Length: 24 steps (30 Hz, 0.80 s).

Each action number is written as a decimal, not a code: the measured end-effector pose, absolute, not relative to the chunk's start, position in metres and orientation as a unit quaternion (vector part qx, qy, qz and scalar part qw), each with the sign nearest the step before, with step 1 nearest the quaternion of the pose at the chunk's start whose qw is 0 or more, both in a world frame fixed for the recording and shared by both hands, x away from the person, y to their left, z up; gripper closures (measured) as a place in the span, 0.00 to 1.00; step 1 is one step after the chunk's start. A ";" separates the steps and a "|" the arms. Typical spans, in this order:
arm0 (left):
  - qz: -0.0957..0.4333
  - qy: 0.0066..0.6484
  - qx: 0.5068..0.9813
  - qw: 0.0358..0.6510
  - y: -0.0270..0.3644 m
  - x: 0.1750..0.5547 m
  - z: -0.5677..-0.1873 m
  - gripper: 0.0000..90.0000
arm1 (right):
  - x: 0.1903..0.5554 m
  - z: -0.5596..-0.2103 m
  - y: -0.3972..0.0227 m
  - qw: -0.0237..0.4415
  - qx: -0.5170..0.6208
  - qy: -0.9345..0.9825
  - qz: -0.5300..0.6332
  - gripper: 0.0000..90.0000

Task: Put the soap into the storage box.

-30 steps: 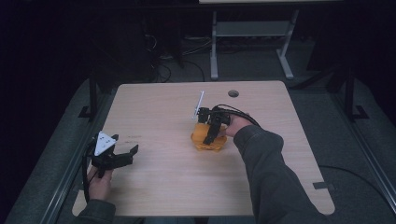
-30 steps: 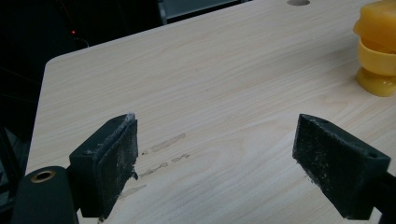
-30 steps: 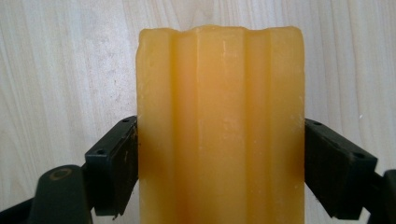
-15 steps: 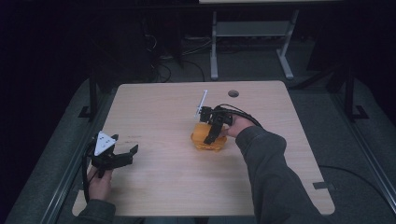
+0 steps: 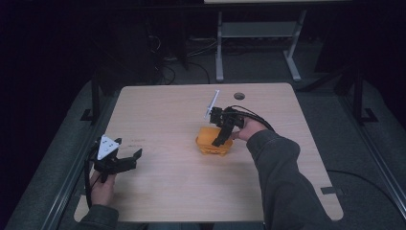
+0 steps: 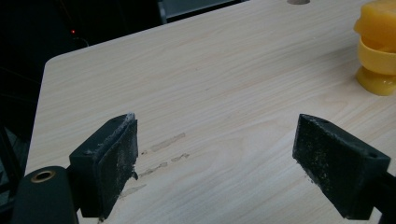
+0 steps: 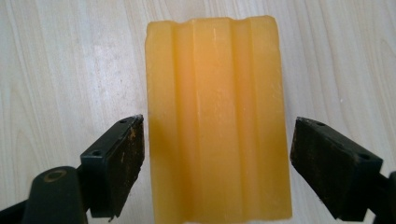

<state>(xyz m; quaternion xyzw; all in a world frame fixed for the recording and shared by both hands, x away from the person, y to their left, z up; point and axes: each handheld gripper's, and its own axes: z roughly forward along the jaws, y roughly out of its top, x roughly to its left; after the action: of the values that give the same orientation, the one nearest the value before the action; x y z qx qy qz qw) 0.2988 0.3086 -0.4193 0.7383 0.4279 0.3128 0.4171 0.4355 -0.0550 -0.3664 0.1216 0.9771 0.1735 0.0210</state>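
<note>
A yellow-orange ribbed bar (image 7: 217,116) lies in a yellow dish (image 6: 376,77) near the middle of the wooden table (image 5: 167,110). In the high view the bar and dish (image 5: 209,142) sit just under my right gripper (image 5: 221,139), which points down over them. The right gripper (image 7: 217,163) is open in its own view. Its jaws stand on either side of the bar, the left pad close to it and the right pad apart. At the table's left front a hand holds my left gripper (image 5: 128,149). Open over bare wood, the left gripper (image 6: 215,163) has nothing between its jaws.
A round cable hole (image 5: 239,96) lies at the table's far edge, right of centre. A grey metal stand (image 5: 253,33) is on the floor beyond the table. Faint smudges (image 6: 161,151) mark the wood by the left gripper. Dark floor surrounds the table.
The right gripper has shifted slightly to the right and tilted over the bar. The left gripper has stayed where it was.
</note>
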 end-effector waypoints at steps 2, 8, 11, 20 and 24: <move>0.312 0.428 0.739 0.416 0.309 0.299 -0.419 0.15 | 0.434 -0.364 -0.057 0.023 0.122 0.977 0.175 0.19; 0.313 0.428 0.739 0.416 0.308 0.299 -0.420 0.15 | 0.431 -0.358 -0.066 0.032 0.130 0.974 0.182 0.19; 0.311 0.427 0.740 0.416 0.308 0.299 -0.420 0.15 | 0.430 -0.356 -0.070 0.035 0.132 0.973 0.185 0.19; 0.313 0.427 0.739 0.416 0.309 0.299 -0.420 0.15 | 0.426 -0.353 -0.082 0.034 0.144 0.969 0.197 0.19; 0.312 0.427 0.739 0.416 0.309 0.299 -0.420 0.15 | 0.425 -0.352 -0.087 0.035 0.146 0.968 0.200 0.19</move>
<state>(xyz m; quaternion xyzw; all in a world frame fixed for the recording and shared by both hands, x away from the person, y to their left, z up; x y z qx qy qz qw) 0.2991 0.3089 -0.4196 0.7395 0.4273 0.3123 0.4160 0.4246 -0.0870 -0.3519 0.1464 0.9681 0.2001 0.0355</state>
